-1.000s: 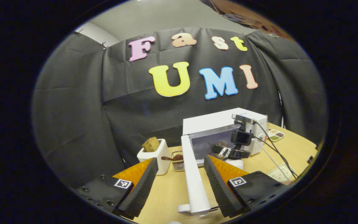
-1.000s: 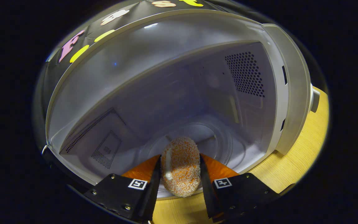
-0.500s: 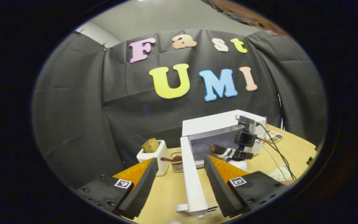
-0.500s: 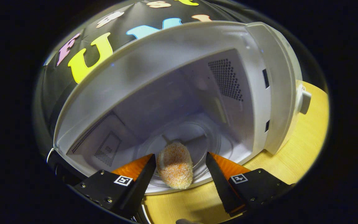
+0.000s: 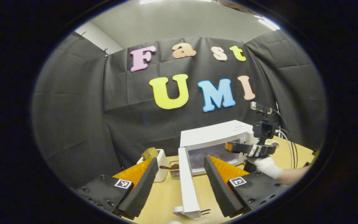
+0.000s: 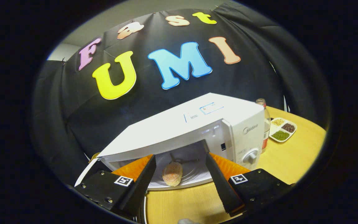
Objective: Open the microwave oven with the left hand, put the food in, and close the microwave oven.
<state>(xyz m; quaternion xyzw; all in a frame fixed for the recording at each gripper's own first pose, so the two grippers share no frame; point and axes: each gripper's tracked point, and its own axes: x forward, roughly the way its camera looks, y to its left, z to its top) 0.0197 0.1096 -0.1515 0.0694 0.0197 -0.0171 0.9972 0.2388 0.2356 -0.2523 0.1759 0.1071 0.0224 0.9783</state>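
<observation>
Two grippers spread-fingered: right gripper [image 6: 179, 180] clear of microwave oven [image 6: 197, 130], breaded croquette [image 6: 172, 174] sitting on turntable inside, food step likely done; left gripper [image 5: 179, 183] straddling open door [image 5: 185, 183], untouched, probably lined up for swinging it closed.

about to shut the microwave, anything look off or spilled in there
Nothing stands out. The breaded food lies on the glass plate inside the open microwave, no crumbs or spills visible. The door stands wide open between the left gripper's fingers, untouched.
</observation>
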